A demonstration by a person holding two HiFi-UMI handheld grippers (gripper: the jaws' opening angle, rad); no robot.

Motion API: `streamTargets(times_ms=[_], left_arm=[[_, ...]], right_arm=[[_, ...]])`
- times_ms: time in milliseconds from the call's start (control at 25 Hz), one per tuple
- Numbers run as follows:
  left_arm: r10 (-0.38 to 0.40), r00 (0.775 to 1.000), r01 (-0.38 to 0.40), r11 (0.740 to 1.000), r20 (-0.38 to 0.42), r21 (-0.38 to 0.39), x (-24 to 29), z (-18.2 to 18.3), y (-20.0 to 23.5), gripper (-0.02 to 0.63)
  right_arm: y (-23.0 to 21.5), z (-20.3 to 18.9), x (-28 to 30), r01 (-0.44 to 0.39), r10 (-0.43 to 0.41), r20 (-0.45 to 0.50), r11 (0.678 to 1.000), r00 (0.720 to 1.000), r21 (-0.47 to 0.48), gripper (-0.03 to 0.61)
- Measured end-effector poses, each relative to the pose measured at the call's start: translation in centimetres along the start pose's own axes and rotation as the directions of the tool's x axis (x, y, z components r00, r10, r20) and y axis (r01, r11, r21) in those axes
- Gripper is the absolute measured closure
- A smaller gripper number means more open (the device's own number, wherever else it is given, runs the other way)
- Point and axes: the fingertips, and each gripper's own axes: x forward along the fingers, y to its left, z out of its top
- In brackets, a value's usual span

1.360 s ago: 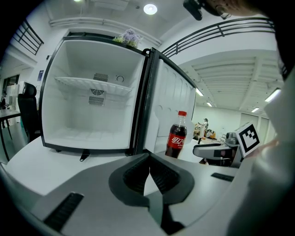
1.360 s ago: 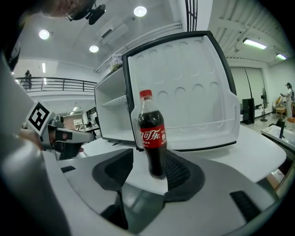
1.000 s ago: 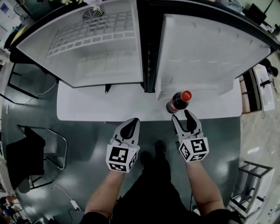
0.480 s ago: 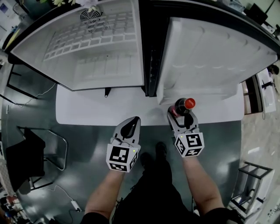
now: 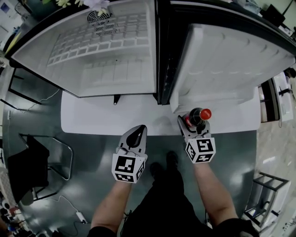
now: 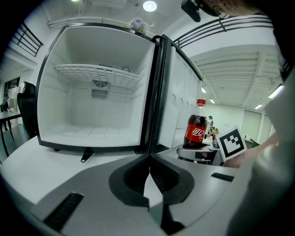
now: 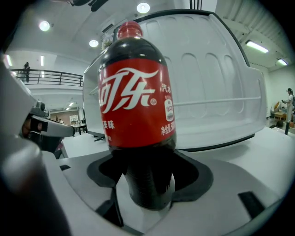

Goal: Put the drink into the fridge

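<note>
Cola bottle (image 5: 196,115): upright on the white table (image 5: 92,115), in front of the fridge (image 5: 106,51), by its open door (image 5: 231,60). Right hand-held gripper (image 5: 194,124): jaws just opened wide, spread around the bottle's base. Left hand-held gripper (image 5: 141,129): jaws pressed together, empty, before the fridge

Round ceiling lamps (image 7: 143,7) light my workspace brightly and evenly, so shadows stay faint. The white fridge (image 5: 111,51) interior nearly washes out, and the floor (image 5: 41,115) carries a soft sheen. Every view bows hard at its edges; both gripper views darken in the corners. Up close, the cola bottle (image 7: 136,106) stays sharp.
</note>
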Motion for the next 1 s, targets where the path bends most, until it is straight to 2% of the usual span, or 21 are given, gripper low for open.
streamTargets(times_ms=[360, 600, 760, 1000], left_arm=[[0.012, 1.000, -0.012, 1.000, -0.010, -0.003, -0.2, -0.4, 1.0, 0.601], [0.024, 1.000, -0.024, 1.000, -0.017, -0.002, -0.3, -0.8, 1.7, 0.601], [0.022, 0.999, -0.022, 1.000, -0.024, -0.003, -0.3, -1.1, 1.5, 0.601], [0.023, 0.999, -0.023, 1.000, -0.032, -0.001, -0.8, -1.0, 1.3, 0.601]], right_arm=[[0.1, 0.2, 1.6, 0.012, -0.012, -0.010, 0.999, 1.000, -0.041, 0.261], [0.0, 0.4, 2.3, 0.021, -0.022, -0.001, 0.995, 1.000, -0.097, 0.283], [-0.2, 0.5, 2.2, 0.024, -0.022, 0.016, 0.994, 1.000, -0.104, 0.310], [-0.1, 0.4, 1.2, 0.034, -0.032, 0.021, 0.991, 0.999, -0.127, 0.316]])
